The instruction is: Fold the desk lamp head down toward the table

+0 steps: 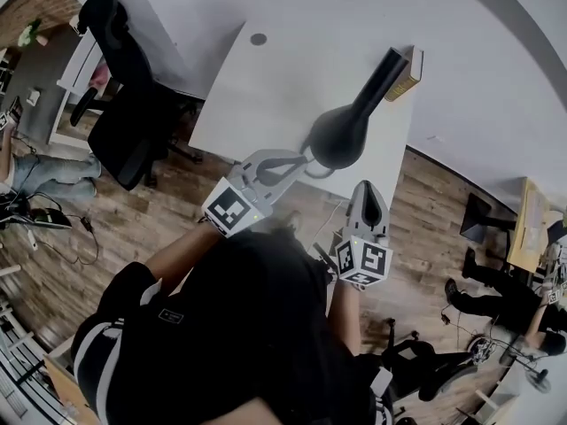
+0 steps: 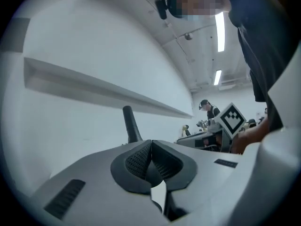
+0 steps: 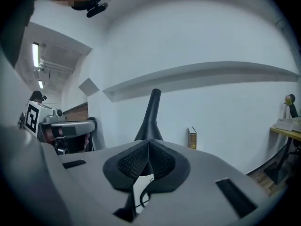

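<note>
A black desk lamp (image 1: 341,134) stands on the white desk (image 1: 266,87), with a broad rounded body and a tapered neck rising from it. My left gripper (image 1: 304,159) is shut just beside the lamp's rounded body, at its near left. My right gripper (image 1: 368,190) is shut a little nearer to me, off the desk's near edge. In the left gripper view the pads (image 2: 141,160) meet with nothing between them, and the lamp's neck (image 2: 131,125) rises beyond. The right gripper (image 3: 148,144) likewise holds nothing, and the lamp (image 3: 152,114) stands straight ahead of it.
A tan book (image 1: 408,74) stands on the desk behind the lamp. A black office chair (image 1: 128,104) sits left of the desk. A cable hole (image 1: 258,39) marks the desk's far part. Another person (image 1: 496,292) and a wooden desk (image 1: 532,228) are at the right.
</note>
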Demonstrator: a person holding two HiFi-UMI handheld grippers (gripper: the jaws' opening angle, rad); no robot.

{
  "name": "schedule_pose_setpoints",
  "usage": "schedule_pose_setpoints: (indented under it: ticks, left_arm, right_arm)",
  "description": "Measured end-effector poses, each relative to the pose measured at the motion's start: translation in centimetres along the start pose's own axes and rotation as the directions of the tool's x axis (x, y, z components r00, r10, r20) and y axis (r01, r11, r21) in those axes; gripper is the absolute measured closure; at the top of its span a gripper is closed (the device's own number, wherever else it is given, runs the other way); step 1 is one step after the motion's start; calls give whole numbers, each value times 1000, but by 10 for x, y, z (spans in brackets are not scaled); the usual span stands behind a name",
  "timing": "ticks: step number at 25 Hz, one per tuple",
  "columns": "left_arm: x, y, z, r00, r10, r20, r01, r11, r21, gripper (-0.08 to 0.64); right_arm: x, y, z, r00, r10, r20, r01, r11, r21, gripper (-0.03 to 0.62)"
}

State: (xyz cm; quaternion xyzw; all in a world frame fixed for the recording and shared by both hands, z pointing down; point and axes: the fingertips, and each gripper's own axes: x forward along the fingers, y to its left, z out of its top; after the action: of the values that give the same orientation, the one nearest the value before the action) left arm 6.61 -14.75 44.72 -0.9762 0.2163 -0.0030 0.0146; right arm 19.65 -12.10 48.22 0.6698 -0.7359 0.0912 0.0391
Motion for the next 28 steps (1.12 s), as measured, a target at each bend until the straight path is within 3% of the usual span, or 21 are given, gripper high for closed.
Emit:
schedule_pose_setpoints:
  ticks: [6,17,28]
  left_arm:
    - [-14,7,9,994,97,41,-94,993,-72,535]
    - [-21,6,-9,994,108,28,-104,986,-133,535]
    - [-15,1,-14,997,77,16,-75,991,-112,535]
  right_arm:
    - [-8,10,-1,1000,-14,13,13,1000,27,578]
    - [-10,23,-6,1000,-17,12,17,1000,9,578]
    - [-7,26,-15,1000,-29,3,29,1000,4,578]
